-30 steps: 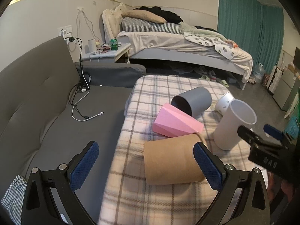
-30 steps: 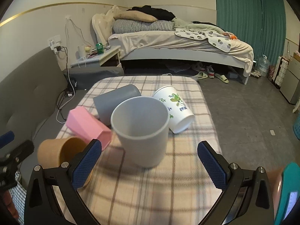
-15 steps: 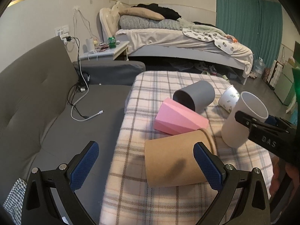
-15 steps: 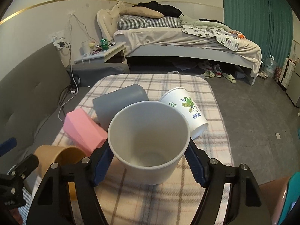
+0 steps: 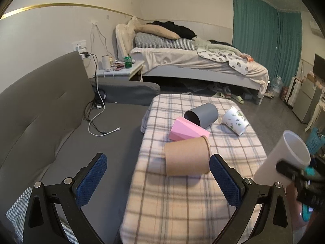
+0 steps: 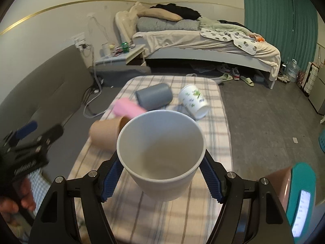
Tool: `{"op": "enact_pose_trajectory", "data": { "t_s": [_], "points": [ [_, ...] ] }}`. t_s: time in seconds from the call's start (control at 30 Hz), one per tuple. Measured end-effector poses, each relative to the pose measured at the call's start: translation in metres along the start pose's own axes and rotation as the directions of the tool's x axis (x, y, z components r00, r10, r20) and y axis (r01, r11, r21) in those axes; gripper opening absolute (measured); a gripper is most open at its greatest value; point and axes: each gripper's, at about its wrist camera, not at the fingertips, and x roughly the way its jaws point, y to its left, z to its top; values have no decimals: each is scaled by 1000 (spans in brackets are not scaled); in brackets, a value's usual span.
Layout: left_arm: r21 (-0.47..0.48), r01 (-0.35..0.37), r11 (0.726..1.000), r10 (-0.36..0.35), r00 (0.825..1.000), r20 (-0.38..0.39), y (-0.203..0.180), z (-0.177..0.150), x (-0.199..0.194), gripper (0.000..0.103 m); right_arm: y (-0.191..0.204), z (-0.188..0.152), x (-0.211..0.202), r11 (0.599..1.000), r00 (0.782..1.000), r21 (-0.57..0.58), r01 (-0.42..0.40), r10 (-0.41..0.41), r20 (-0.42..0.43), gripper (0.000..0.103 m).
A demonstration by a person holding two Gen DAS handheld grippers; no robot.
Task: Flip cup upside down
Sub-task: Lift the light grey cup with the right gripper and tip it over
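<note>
White cup [image 6: 162, 154]: clamped between the right gripper [image 6: 162, 180] pads, lifted off the plaid table [image 5: 182, 203], mouth up.
Left gripper [image 5: 158, 180]: jaws wide, empty, over the table's left edge.

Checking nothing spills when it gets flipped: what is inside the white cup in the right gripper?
The white cup, clamped in the right gripper, looks empty: bare inner wall and plain bottom. No part of the inside is covered.

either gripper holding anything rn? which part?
The right gripper holds the white cup, jaws shut on opposite sides of its outer wall below the rim, mouth facing the camera. The left gripper is open and holds nothing.
</note>
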Motion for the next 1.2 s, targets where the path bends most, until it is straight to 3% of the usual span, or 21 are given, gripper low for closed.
{"op": "enact_pose_trajectory", "data": {
  "t_s": [0.23,0.37,0.53,0.93,1.13,1.2],
  "points": [
    [-17,-2,1000,2,1000,-9,8,-25,-21,103,29,-46,-14,997,991,8,-73,73,-110,72],
    [-13,-3,1000,3,1000,-19,10,-33,-21,103,39,-56,3,991,972,53,-120,128,-195,72],
    [-17,-6,1000,5,999,-47,13,-42,-9,103,41,-58,41,992,958,78,-104,120,-259,72],
    [-15,-26,1000,24,990,-141,19,-63,39,103,19,-20,118,990,966,135,-49,82,-247,72],
    [2,-25,1000,25,986,-165,11,-67,45,103,17,-16,122,991,972,121,-61,87,-218,72],
    [10,-21,1000,22,986,-164,7,-65,43,103,17,-16,121,991,971,112,-76,99,-217,88]
  ]
}}
